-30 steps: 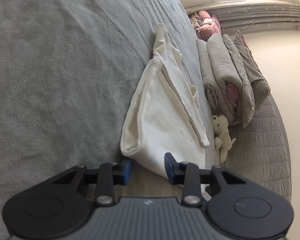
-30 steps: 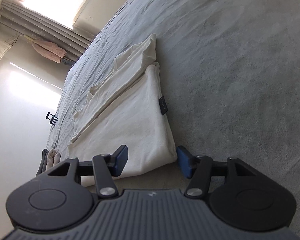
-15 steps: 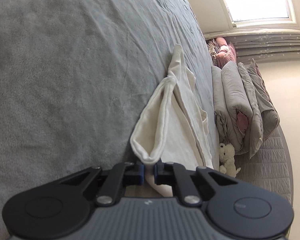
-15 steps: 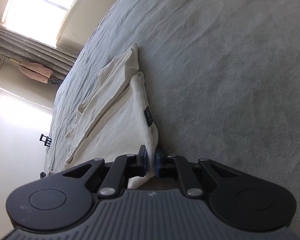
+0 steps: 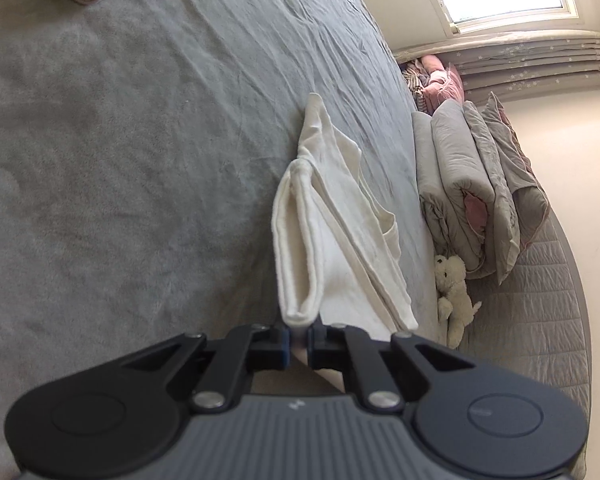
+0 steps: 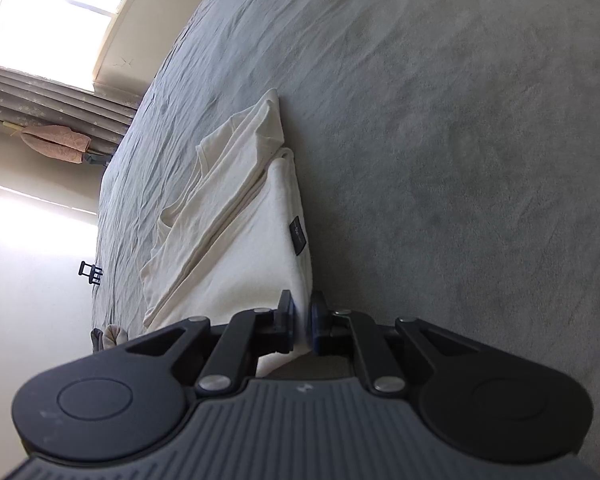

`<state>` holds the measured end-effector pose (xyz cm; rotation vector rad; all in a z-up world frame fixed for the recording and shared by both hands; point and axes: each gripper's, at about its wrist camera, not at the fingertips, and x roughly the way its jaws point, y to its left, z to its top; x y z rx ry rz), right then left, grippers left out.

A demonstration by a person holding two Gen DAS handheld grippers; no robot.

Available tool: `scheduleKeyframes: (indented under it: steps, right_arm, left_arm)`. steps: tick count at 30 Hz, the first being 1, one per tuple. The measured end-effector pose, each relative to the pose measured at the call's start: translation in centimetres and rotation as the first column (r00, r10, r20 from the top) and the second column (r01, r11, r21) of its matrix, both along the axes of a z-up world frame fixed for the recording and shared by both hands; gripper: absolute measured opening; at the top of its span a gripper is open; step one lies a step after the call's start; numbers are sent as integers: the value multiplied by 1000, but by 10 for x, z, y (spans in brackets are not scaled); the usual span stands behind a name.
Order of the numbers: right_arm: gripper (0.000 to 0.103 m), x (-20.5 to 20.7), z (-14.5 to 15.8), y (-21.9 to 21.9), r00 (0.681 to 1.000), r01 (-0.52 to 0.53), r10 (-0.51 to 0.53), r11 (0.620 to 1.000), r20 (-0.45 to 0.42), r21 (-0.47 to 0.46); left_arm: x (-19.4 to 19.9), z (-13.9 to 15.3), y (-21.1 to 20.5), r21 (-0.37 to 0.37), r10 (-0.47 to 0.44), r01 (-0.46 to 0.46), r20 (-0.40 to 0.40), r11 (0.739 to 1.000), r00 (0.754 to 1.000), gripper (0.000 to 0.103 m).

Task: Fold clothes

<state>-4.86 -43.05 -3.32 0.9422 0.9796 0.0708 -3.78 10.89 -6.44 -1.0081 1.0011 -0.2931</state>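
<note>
Left wrist: wrinkled grey bedspread (image 5: 140, 160)

The left gripper (image 5: 298, 346) has a matte black frame with two rounded lobes at its outer ends, each carrying a shallow circular disc. Between the lobes sits a grey ribbed housing with a small pale logo near its front edge. Two black linkage arms run forward from silver round-headed screws to fingers faced with blue pads (image 5: 286, 346). The right gripper (image 6: 301, 328) is built the same way: black lobes, grey ribbed centre, silver screws, blue-padded fingers (image 6: 314, 326), with faint scuffs on one disc.
</note>
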Motion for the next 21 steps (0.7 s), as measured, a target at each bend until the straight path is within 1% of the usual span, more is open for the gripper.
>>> scheduleKeyframes:
  steps: [5, 10, 14, 15, 16, 17, 18, 20, 21]
  right_arm:
    - [8, -20, 9, 4, 999, -41, 41, 999, -21, -24]
    - [8, -36, 13, 9, 996, -78, 76, 995, -38, -55]
    - [9, -41, 5, 13, 993, -104, 99, 992, -64, -73]
    - [10, -41, 2, 13, 992, -107, 101, 991, -77, -82]
    - [13, -41, -1, 14, 991, -110, 102, 989, -91, -95]
    - [19, -42, -3, 14, 989, -114, 103, 988, -106, -108]
    - [19, -42, -5, 14, 988, -118, 104, 986, -115, -117]
    - [22, -41, -9, 14, 986, -125, 108, 983, -129, -131]
    - [24, -40, -9, 12, 987, -123, 107, 984, -124, -130]
  left_arm:
    - [-33, 0, 4, 22, -43, 44, -26, 999, 999, 7]
    - [-58, -2, 2, 38, -83, 84, -39, 996, 996, 7]
    - [-59, -9, 2, 57, -113, 116, -64, 992, 992, 8]
    - [-58, -11, 1, 66, -121, 126, -74, 990, 990, 9]
    - [-56, -13, 1, 74, -129, 136, -83, 988, 988, 10]
    - [-55, -15, 0, 82, -137, 145, -93, 986, 986, 12]
    - [-53, -18, 0, 90, -145, 155, -103, 984, 984, 13]
    - [-50, -20, -1, 107, -161, 174, -118, 979, 980, 18]
    - [-49, -16, 0, 121, -166, 179, -106, 976, 980, 25]
